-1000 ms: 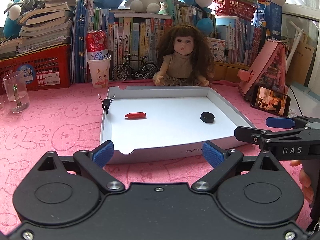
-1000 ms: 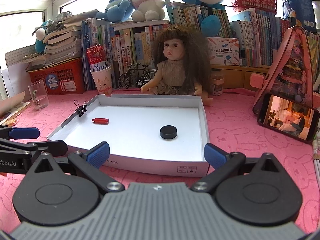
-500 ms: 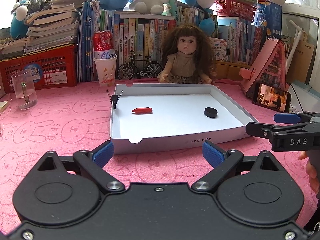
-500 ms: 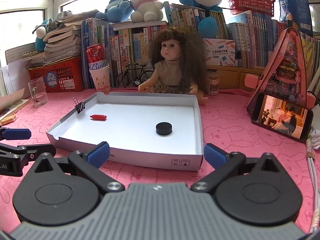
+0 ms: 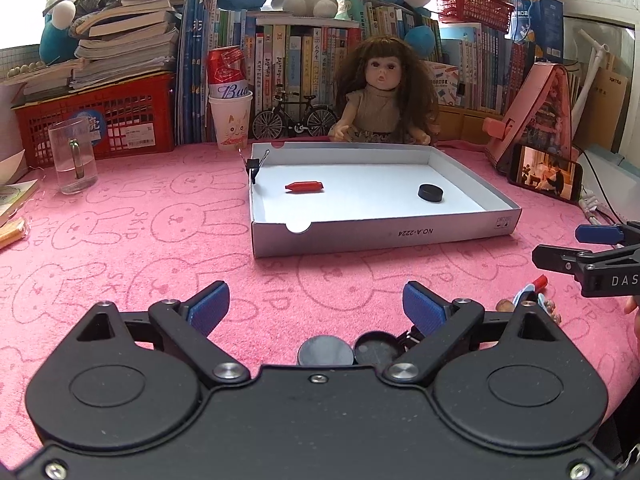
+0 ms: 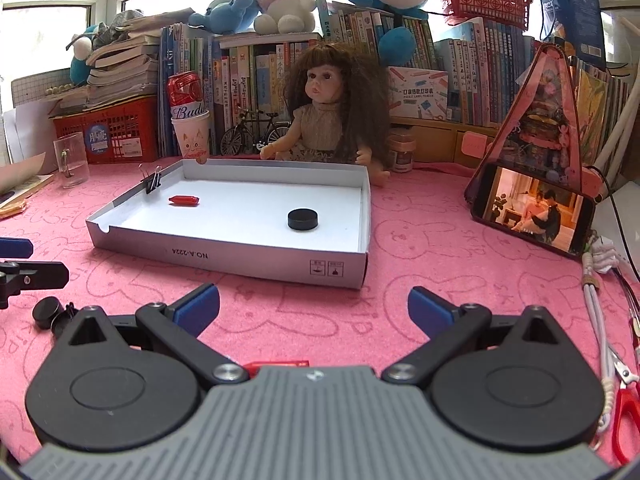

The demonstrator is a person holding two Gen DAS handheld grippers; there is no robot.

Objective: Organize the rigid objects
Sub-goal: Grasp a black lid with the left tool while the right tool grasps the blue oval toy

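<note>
A white shallow box (image 5: 400, 236) (image 6: 240, 256) lies on the pink cloth. In it are a red pen cap (image 5: 304, 186) (image 6: 184, 200) and a black puck (image 5: 430, 193) (image 6: 303, 219). A black binder clip (image 5: 253, 163) (image 6: 151, 181) grips its left wall. My left gripper (image 5: 316, 312) is open and empty, well short of the box. Two dark round caps (image 5: 325, 352) lie on the cloth just under it. My right gripper (image 6: 314, 310) is open and empty; a red piece (image 6: 276, 365) shows at its base. A black cap (image 6: 47, 312) lies at its left.
A doll (image 5: 382, 92), a toy bicycle (image 5: 294, 120), a paper cup with a can (image 5: 230, 120) and books stand behind the box. A glass mug (image 5: 74, 156) is at the left, a phone (image 6: 532, 210) at the right. Red scissors (image 6: 624, 404) and cables lie far right.
Both grippers have pulled back from the box, which now looks farther away. Small caps and a red piece near the table's front have come into view.
</note>
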